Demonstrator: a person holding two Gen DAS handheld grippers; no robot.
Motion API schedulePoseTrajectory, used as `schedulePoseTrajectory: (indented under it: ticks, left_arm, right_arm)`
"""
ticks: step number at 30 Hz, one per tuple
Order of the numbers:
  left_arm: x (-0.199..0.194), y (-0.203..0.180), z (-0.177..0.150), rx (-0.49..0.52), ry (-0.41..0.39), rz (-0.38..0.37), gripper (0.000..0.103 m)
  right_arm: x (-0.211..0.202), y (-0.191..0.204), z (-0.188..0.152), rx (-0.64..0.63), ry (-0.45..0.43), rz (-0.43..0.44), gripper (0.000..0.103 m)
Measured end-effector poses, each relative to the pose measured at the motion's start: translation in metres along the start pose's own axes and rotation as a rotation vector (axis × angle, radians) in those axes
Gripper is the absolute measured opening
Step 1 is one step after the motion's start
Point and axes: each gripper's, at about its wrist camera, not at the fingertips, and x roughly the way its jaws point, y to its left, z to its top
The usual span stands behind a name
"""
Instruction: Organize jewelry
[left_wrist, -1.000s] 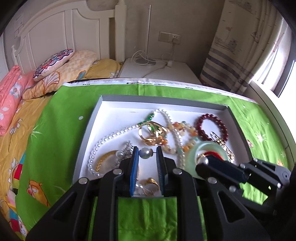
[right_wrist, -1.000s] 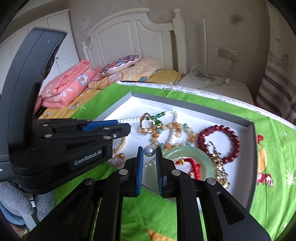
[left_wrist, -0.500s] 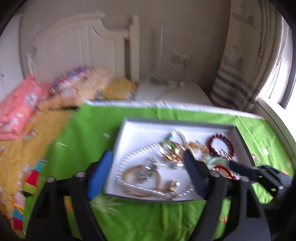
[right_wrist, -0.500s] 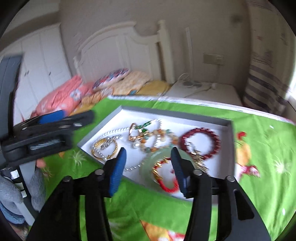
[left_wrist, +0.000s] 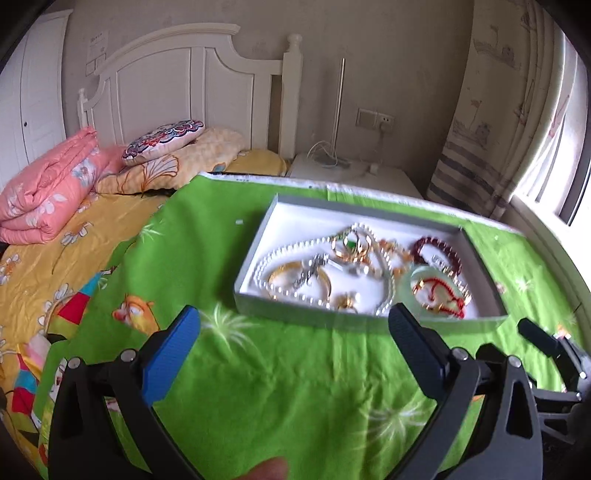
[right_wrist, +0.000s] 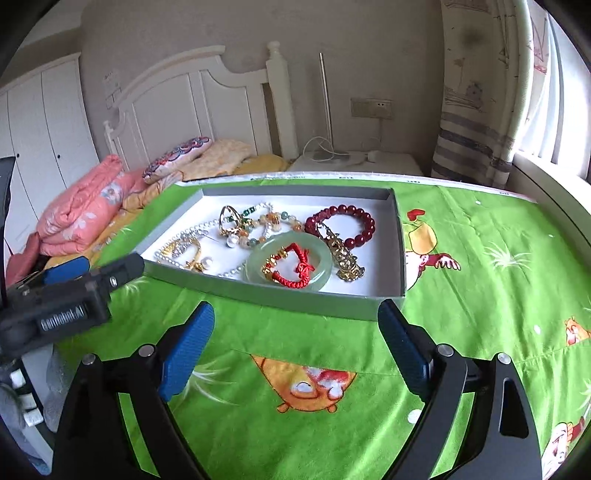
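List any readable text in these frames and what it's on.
"GenRobot.AI", blurred and only partly legible: side of the left hand-held gripper, right wrist view.
Paper notice on the wall above the headboard: too small to read.
Print along the green cloth's white edge: too small to read.

Green cartoon cloth (left_wrist: 295, 369) covers the near part of the bed, yellow sheet (left_wrist: 55, 258) showing to its left. Folded pink quilt (left_wrist: 48, 184) sits far left, patterned pillow (left_wrist: 162, 140) next to it by the white headboard (left_wrist: 184, 81). White nightstand (left_wrist: 351, 173) far back with cables on it, striped curtain (left_wrist: 480, 147) far right.
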Motion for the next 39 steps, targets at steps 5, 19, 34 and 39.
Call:
schedulePoseTrajectory:
  ticks: [5, 19, 34, 39]
  left_arm:
    - [0.007, -0.006, -0.012, 0.051, 0.002, 0.004, 0.101]
    - [0.004, -0.010, -0.016, 0.072, -0.017, -0.041, 0.101]
    - [0.005, -0.009, -0.017, 0.068, -0.013, -0.048, 0.101]
    - [0.005, -0.010, -0.017, 0.071, -0.014, -0.048, 0.101]
  right_arm:
    - [0.005, -0.005, 0.000, 0.036, 0.010, -0.042, 0.087]
    - [0.004, -0.011, -0.001, 0.078, 0.000, -0.065, 0.087]
    - [0.005, -0.012, -0.001, 0.080, 0.003, -0.065, 0.087]
    - [0.005, -0.012, -0.001, 0.080, 0.003, -0.065, 0.087]
